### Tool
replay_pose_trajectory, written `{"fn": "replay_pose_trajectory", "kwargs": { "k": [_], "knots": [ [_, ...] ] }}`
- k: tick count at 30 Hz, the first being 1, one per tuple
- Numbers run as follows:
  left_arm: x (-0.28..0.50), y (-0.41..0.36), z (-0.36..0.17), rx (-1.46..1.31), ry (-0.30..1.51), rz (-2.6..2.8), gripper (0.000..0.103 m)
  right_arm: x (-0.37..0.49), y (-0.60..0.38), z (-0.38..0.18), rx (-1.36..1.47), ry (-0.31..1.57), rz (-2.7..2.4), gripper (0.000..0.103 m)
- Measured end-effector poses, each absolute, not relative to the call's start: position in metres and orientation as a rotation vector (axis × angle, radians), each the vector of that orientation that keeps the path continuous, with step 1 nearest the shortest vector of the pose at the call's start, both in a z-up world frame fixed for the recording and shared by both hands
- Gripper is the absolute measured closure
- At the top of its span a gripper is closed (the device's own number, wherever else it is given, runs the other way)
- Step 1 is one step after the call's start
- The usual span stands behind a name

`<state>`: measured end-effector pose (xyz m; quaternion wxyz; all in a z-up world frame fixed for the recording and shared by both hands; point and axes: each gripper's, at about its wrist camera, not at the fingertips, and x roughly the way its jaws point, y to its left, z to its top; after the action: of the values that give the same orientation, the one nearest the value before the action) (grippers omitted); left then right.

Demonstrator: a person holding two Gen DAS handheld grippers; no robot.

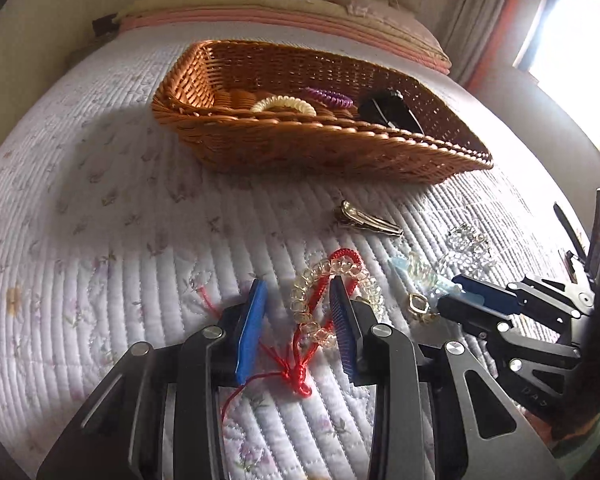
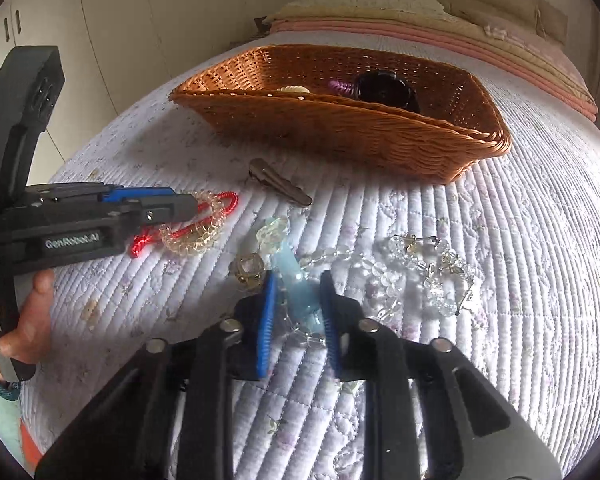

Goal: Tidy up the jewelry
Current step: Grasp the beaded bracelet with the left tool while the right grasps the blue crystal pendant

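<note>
A red cord bracelet with clear yellow beads (image 1: 320, 308) lies on the quilt between the open fingers of my left gripper (image 1: 298, 296); it also shows in the right wrist view (image 2: 196, 232). My right gripper (image 2: 298, 280) is open around a pale blue pendant on a clear bead chain (image 2: 296, 284), low over the quilt. My right gripper also shows at the right of the left wrist view (image 1: 456, 292). A clear crystal necklace (image 2: 420, 276) lies to its right. A metal hair clip (image 1: 366, 220) lies nearer the wicker basket (image 1: 300, 148).
The basket (image 2: 340, 132) holds a cream coil hair tie (image 1: 284, 105), a purple coil tie (image 1: 328, 97) and a black clip (image 1: 388, 110). A gold-framed stone (image 2: 249, 268) lies by the pendant. Pillows and folded blankets (image 1: 280, 4) lie behind. A white wardrobe (image 2: 120, 20) stands at left.
</note>
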<state>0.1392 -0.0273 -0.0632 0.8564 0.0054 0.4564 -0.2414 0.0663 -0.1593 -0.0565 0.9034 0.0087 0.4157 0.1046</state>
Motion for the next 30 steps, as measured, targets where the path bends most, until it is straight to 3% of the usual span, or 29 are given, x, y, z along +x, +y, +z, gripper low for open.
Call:
{"fn": "replay_pose_trajectory", "kwargs": {
  "k": [4,15,30],
  "knots": [
    [0.135,-0.026,-0.062,0.012,0.934,-0.5,0.093,0.065,-0.164,-0.053,0.058,0.843,0.229,0.092],
    [0.122,-0.009,-0.05,-0.069,0.853,-0.503,0.094,0.047,-0.188,-0.04,0.217,0.847,0.252,0.092],
    [0.09,0.007,-0.051,-0.149,0.847,-0.48,0.094,0.016,-0.168,-0.059,0.198,0.935,0.251,0.091]
  ]
}}
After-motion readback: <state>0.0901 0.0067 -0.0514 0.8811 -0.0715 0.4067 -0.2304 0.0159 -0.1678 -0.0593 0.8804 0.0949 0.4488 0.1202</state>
